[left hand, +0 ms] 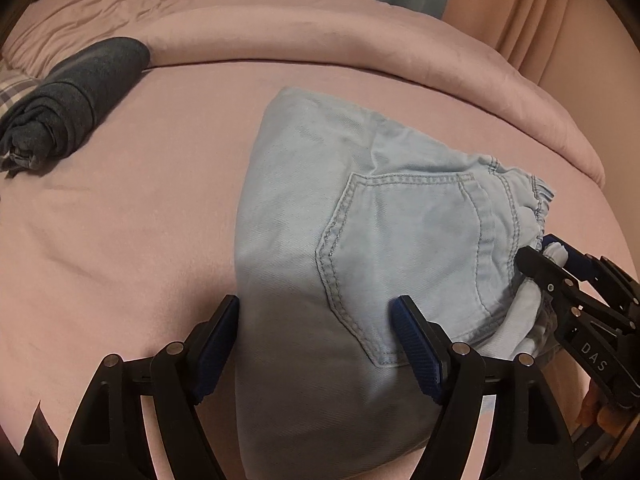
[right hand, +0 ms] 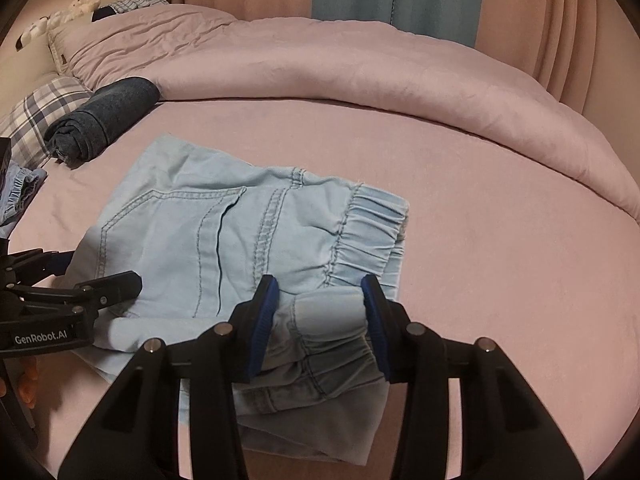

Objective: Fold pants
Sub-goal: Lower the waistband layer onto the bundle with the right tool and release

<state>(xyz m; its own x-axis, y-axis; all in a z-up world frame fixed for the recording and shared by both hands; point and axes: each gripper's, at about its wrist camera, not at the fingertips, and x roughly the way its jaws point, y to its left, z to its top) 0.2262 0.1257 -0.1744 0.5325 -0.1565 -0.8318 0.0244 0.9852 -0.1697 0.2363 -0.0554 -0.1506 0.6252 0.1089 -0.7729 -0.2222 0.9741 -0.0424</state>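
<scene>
Light blue denim pants [left hand: 304,200] lie folded into a compact stack on the pink bed sheet [left hand: 120,220], back pocket up. My left gripper [left hand: 316,344] stands open and wide over the stack's near end. Its left pad is at the folded edge and its right pad rests on the pocket. In the right wrist view the pants [right hand: 200,220] show their elastic waistband at the right. My right gripper [right hand: 320,320] is shut on a bunched elastic hem of the pants at the near edge. That gripper [left hand: 554,254] also shows at the right of the left wrist view, with pale cloth between its fingers. The left gripper [right hand: 96,272] reaches in from the left.
A rolled dark grey garment [right hand: 108,116] lies at the far left of the sheet [right hand: 480,260]. A pink duvet [right hand: 360,68] is heaped along the back. A plaid pillow [right hand: 44,112] and another light blue garment [right hand: 20,192] sit at the left edge. Curtains hang behind the bed.
</scene>
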